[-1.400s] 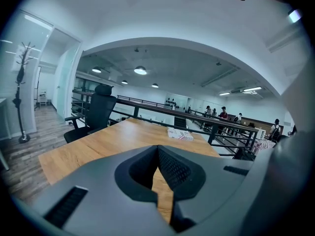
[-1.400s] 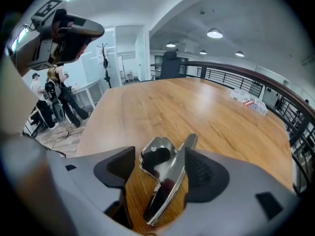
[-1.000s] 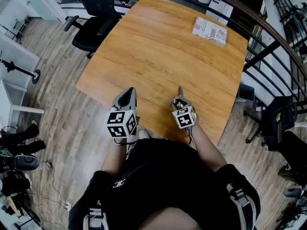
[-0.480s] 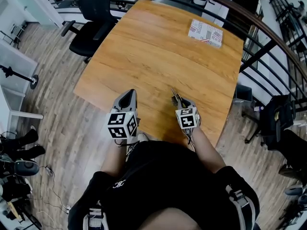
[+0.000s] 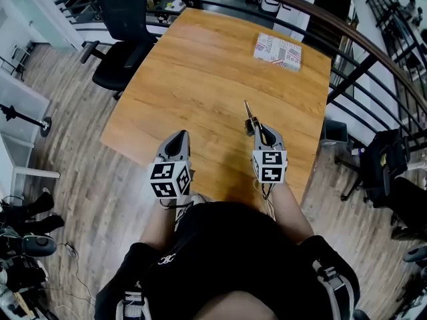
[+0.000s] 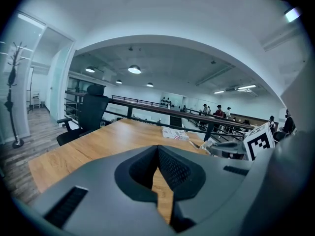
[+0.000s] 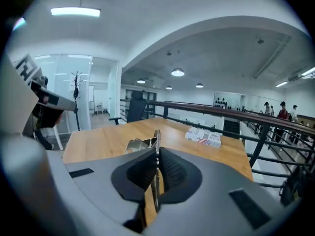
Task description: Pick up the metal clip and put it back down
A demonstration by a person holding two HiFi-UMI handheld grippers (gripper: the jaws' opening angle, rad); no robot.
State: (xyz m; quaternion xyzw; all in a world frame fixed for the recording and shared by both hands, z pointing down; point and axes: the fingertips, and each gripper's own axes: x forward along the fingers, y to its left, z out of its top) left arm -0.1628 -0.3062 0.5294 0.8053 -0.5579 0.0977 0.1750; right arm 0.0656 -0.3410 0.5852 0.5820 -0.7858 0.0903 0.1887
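The metal clip [image 5: 248, 111] is a thin silver piece that sticks out forward from my right gripper [image 5: 256, 128] over the wooden table [image 5: 200, 79]. In the right gripper view the clip [image 7: 156, 146] stands edge-on between the dark ribbed pads, which press on it from both sides, and its shiny folded part [image 7: 138, 144] shows to the left. It looks lifted off the tabletop. My left gripper [image 5: 177, 137] hovers near the table's near edge, left of the right one. Its jaws [image 6: 158, 167] are shut with nothing between them.
A printed flat box [image 5: 277, 51] lies at the table's far right corner. A black office chair [image 5: 123, 29] stands at the far left of the table. A dark railing [image 5: 363, 62] runs along the right side, with another dark chair [image 5: 390, 162] beyond it.
The right gripper has closed on the metal clip and moved forward and to the right over the table with it. The left gripper has stayed where it was.
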